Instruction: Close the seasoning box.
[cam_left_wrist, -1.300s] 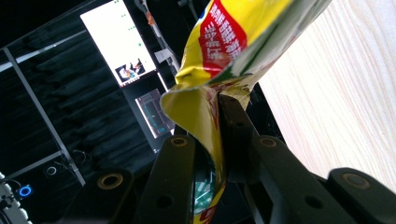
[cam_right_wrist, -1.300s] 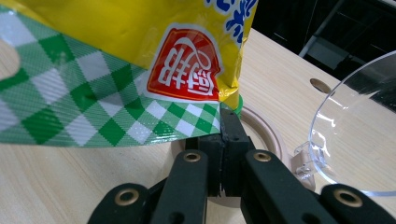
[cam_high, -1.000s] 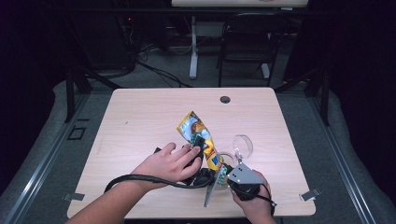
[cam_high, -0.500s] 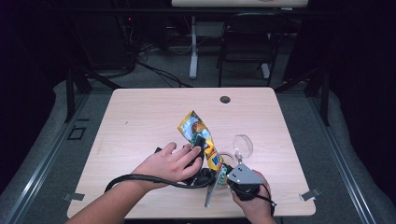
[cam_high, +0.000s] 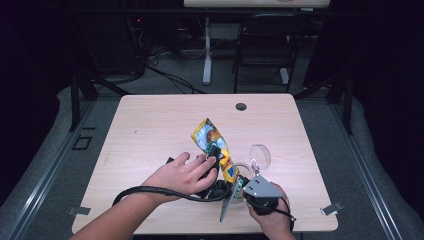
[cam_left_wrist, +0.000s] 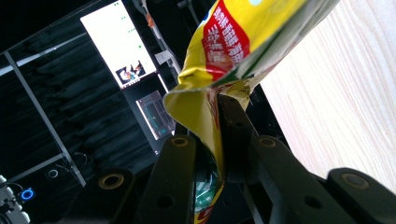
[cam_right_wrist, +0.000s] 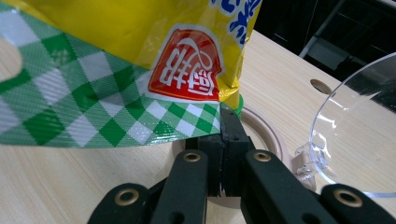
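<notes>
Both grippers pinch one yellow snack bag (cam_high: 214, 146), held off the table (cam_high: 150, 130) near its front edge, tilted, top end pointing away from the person. Left gripper (cam_left_wrist: 212, 140) – jaws pressed together on a crumpled yellow edge of the bag (cam_left_wrist: 243, 42), film sandwiched between the pads. Right gripper (cam_right_wrist: 223, 135) – jaws closed flat on the bag's (cam_right_wrist: 116, 60) green-checked seal strip, right at its corner below the red logo. In the high view the left hand (cam_high: 182, 175) covers its gripper beside the bag; the right hand (cam_high: 267, 210) sits lower at the table edge with the grey plate on top.

Step in hand reads as tearing or pulling the bag open with two grips close together.

How to do it well, as a judgement:
- Keep both pinches firm – slick film slips easily, and the right grip is only on the seal's corner, so a pull could strip it free.
- Move the hands apart in opposite directions across the seal, not straight outward, so the tear starts at the edge between the two grips.
- Go slow; a sudden rip likely spills contents.
- Keep the opening pointed up, or over the clear glass container (cam_right_wrist: 355, 135) and round base (cam_right_wrist: 261, 130) just under the bag. Its hinged lid (cam_high: 259, 155) stands open in the high view.
- Watch the lid – it is just beside the right gripper and could be knocked.
</notes>
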